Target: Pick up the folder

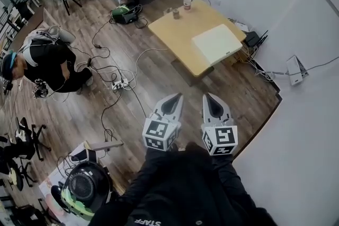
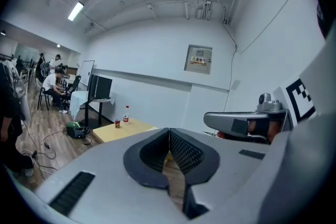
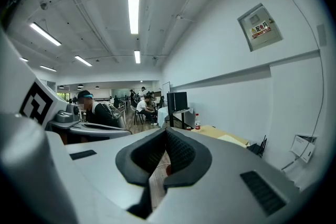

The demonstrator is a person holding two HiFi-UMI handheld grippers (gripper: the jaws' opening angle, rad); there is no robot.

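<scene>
The folder is a flat white rectangle lying on the right part of a low wooden table across the room; in the right gripper view the folder shows as a pale sheet on the tabletop. My left gripper and right gripper are held side by side in the air, well short of the table. Both point toward it. The left gripper has its ribbed pads pressed together with nothing between them. The right gripper is likewise shut and empty.
A bottle and a small can stand on the table's far end. Cables and a power strip lie on the wooden floor. A person crouches at the left. A white wall runs close along the right.
</scene>
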